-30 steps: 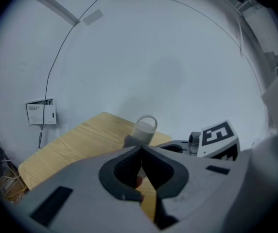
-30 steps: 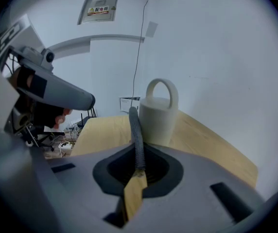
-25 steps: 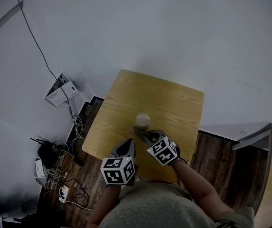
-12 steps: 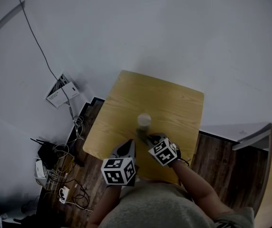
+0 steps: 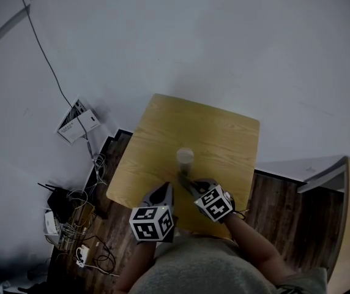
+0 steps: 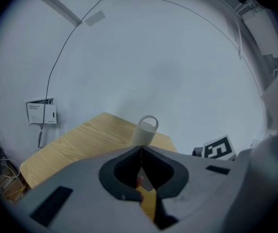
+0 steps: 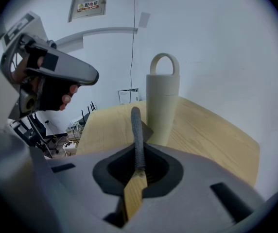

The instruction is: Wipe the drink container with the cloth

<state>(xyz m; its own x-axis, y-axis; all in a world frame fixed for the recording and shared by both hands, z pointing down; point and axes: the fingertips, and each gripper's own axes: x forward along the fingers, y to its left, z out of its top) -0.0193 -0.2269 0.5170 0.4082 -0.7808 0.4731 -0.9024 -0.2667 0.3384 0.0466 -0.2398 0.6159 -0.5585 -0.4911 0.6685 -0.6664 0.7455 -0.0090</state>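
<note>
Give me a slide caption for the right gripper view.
Right gripper clamps a dark cloth upright beside the pale loop-handled drink container on the wooden table.

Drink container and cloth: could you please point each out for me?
drink container (image 7: 161, 113), right gripper view, middle of its pale body.
cloth (image 7: 137, 132), right gripper view, its dark upright edge.

Quick count: one drink container (image 5: 185, 157), one cloth (image 7: 137, 125), one tabletop (image 5: 224, 133). Two hand-held grippers, so one left hand-held gripper (image 5: 163, 192) and one right hand-held gripper (image 5: 190, 185). Off to the side there's one white box (image 5: 77, 122), plus a bunch of cables (image 5: 83, 225) too tangled to count properly.
</note>
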